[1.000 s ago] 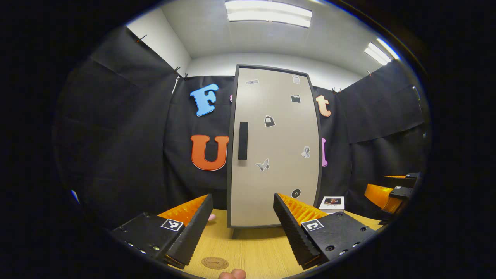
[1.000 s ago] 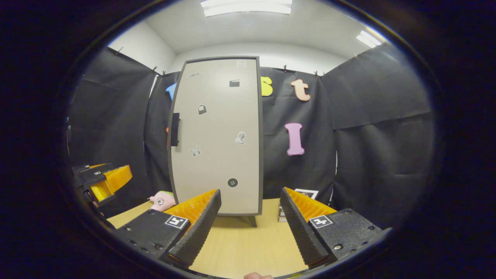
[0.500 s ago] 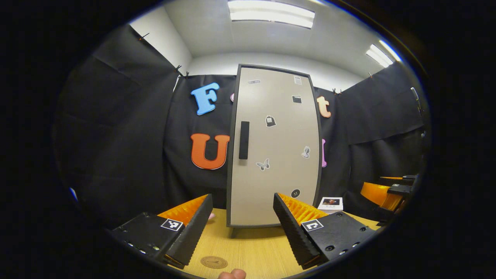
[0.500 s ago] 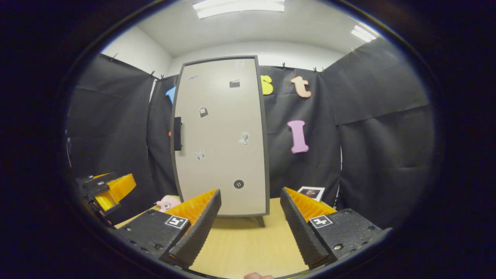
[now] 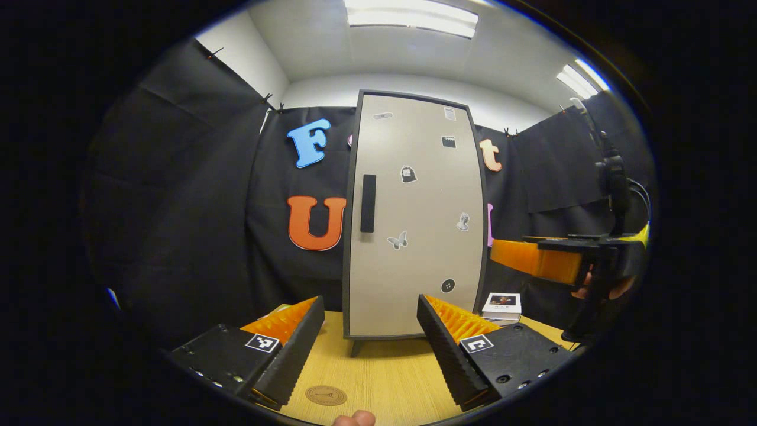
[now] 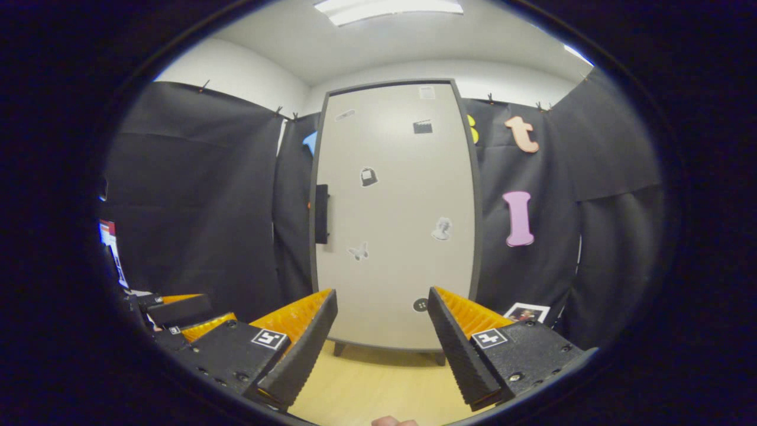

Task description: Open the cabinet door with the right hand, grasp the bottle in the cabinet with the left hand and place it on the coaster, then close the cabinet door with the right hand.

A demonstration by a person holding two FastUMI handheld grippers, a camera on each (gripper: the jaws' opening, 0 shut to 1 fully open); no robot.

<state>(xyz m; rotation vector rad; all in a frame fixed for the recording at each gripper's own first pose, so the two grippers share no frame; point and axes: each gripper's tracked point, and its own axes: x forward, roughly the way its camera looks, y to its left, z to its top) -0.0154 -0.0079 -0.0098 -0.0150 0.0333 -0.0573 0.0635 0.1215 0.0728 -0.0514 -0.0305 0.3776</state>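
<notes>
A tall beige cabinet [image 5: 414,213] [image 6: 393,219] with a dark frame stands on the wooden table, its door closed; the bottle inside is hidden. A black handle [image 5: 368,203] [image 6: 322,213] runs along the door's left edge. A round brown coaster [image 5: 326,395] lies on the table near me. My left gripper [image 5: 369,349] is open and empty, low over the table in front of the cabinet. My right gripper [image 6: 381,349] is open and empty, facing the door; in the left gripper view the right gripper [image 5: 535,260] is raised at the right, level with the door's lower half.
A small stack of books [image 5: 501,306] [image 6: 525,312] lies right of the cabinet. The left gripper [image 6: 177,313] shows low at the left of the right gripper view. The wooden table [image 5: 384,378] runs between me and the cabinet. Black cloth walls surround the booth.
The right gripper has risen and moved toward the cabinet door, which now sits larger and more central in its view. The left gripper has barely moved. The door stays closed.
</notes>
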